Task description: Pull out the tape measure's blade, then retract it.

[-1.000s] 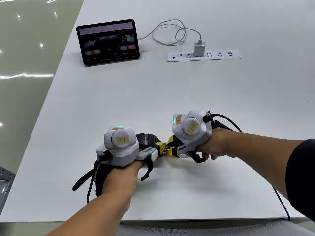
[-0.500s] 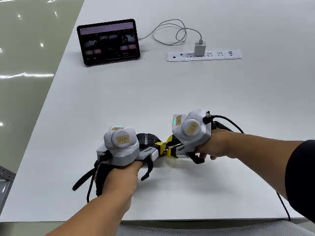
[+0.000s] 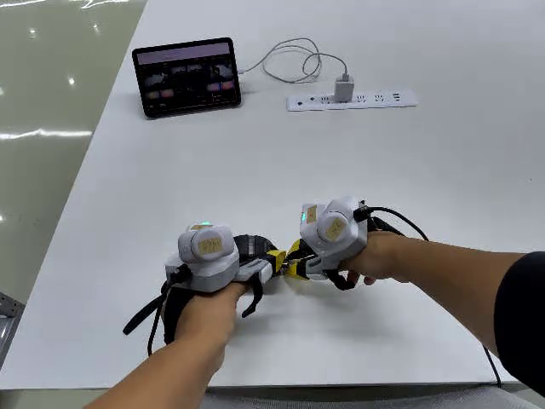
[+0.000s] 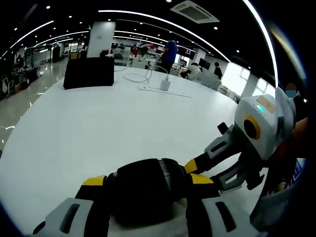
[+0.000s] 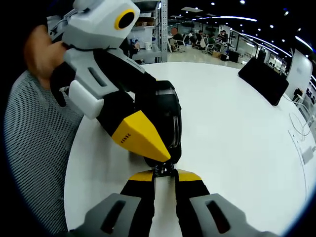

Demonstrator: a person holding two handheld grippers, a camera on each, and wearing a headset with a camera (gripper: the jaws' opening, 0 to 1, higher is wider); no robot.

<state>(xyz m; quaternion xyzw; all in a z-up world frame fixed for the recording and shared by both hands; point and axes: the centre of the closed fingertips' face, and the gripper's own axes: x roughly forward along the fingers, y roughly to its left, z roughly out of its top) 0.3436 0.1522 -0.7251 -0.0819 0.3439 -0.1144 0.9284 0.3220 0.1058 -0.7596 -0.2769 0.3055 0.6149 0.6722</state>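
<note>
**Lower centre of the head view: tape measure (image 3: 252,247) held from both sides**

Down near the front edge of the white table (image 3: 255,162), the left gripper (image 4: 147,180) is clamped around the black case. The right gripper (image 5: 164,176) has its yellow tips pinched on the little metal blade tip (image 5: 164,169), right at the case mouth, so barely any blade is out. Yellow stickers on both gripper tops carry writing that's too small to read. The tablet (image 3: 186,75) is at upper left and the power strip (image 3: 353,100) at upper centre. The tablet's screen text is unreadable too.
</note>
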